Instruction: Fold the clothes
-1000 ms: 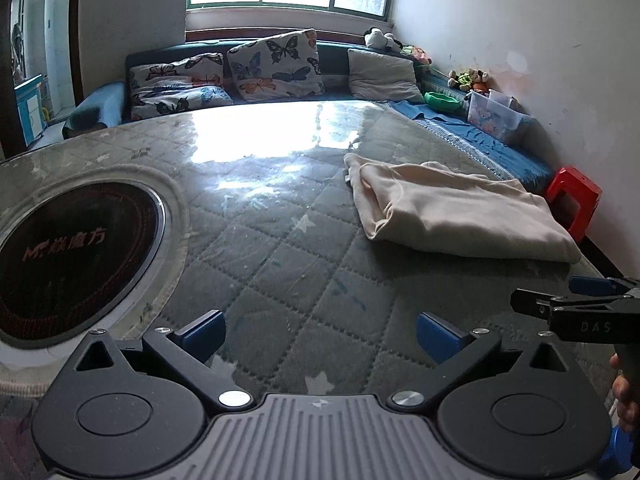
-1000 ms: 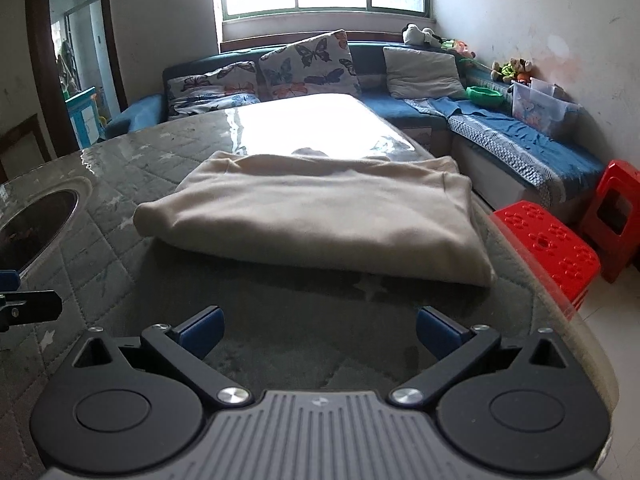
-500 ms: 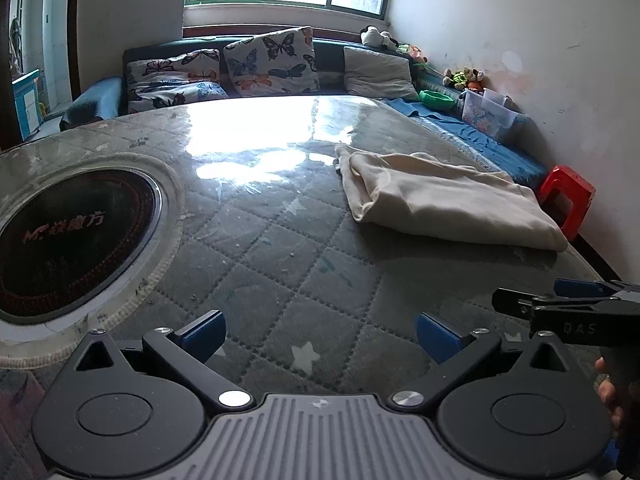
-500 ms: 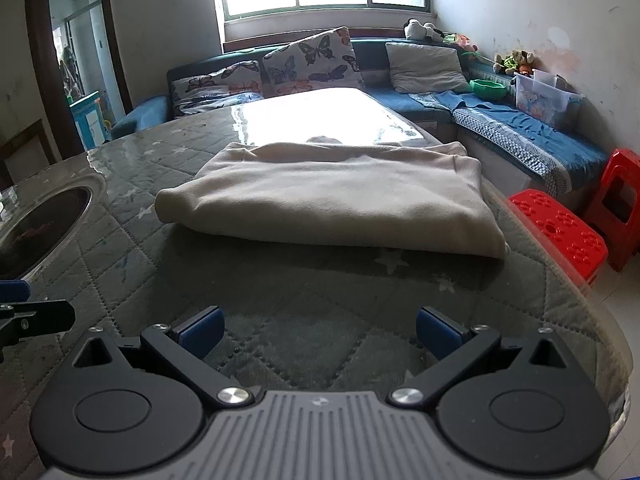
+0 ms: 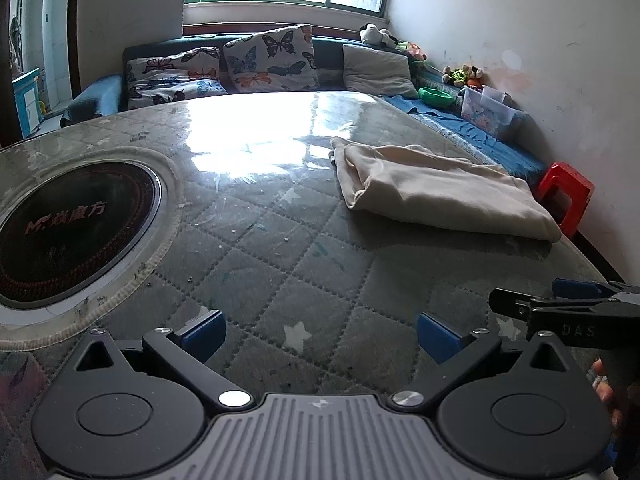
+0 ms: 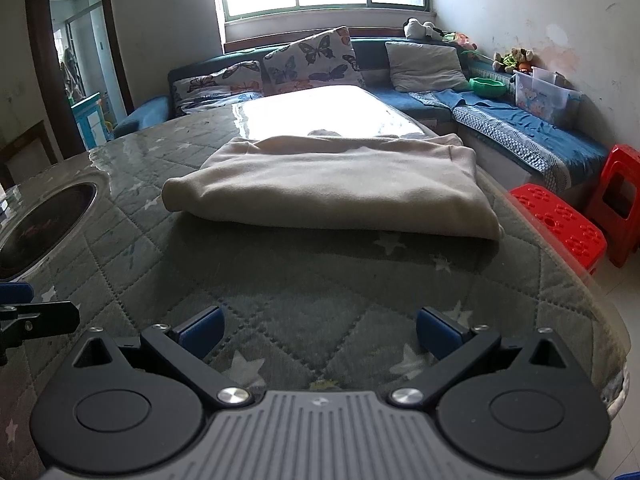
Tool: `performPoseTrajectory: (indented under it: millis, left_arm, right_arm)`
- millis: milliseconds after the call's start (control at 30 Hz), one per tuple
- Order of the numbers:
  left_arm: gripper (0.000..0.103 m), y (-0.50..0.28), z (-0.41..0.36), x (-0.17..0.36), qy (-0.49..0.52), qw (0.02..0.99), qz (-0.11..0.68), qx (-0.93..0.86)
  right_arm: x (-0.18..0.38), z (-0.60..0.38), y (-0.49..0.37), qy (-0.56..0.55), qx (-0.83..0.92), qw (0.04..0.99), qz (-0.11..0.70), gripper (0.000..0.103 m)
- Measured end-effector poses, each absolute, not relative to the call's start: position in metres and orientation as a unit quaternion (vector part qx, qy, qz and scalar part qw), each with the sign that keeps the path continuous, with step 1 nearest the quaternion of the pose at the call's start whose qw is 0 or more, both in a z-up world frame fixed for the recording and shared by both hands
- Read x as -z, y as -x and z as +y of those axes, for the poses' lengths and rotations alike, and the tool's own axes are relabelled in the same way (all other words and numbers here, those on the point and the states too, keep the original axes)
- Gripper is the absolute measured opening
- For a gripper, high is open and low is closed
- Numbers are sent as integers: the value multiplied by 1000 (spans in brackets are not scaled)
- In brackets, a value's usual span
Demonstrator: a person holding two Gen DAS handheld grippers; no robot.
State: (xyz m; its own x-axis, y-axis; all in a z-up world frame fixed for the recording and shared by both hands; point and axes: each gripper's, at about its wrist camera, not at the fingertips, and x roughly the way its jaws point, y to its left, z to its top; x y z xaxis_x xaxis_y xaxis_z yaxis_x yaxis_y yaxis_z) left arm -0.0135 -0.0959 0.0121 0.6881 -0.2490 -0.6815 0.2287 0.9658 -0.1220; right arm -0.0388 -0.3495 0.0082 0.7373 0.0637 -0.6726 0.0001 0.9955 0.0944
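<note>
Clearly both tools have been drawing back from the cloth over the last second. Seen from the left wrist, the left gripper (image 5: 318,332) has its jaws wide apart and empty above the quilted table (image 5: 280,248), and the folded cream garment (image 5: 436,192) lies far and to the right, well apart from the blue fingertips (image 5: 202,330); a second ago it sat larger and closer in this view. To the near left is the round dark hob (image 5: 72,232) set in the tabletop. At the right edge the right gripper (image 5: 560,300) shows side-on, held by a hand (image 5: 608,392)

From the right wrist, the right gripper (image 6: 318,330) is likewise spread open with nothing between its pads, and the garment (image 6: 332,184) rests straight ahead as a neat, flat rectangle near the table's right edge, with more bare quilting in front of it than a second ago. Red stools (image 6: 560,224) stand on the floor to the right, the sofa (image 6: 520,132) beyond

Judging by the tidy stack and the retreat, this piece looks finished; the folding step seems over, and the hands appear free for another item or to stop
</note>
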Motion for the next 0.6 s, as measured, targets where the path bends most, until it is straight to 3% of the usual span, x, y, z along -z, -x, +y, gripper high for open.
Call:
performPoseTrajectory:
  millis: [600]
  left_arm:
    - [103,18,-98,-14,7,920,370,129]
  right_arm:
    - [-9,-344,46,-45,-23,932,358,103]
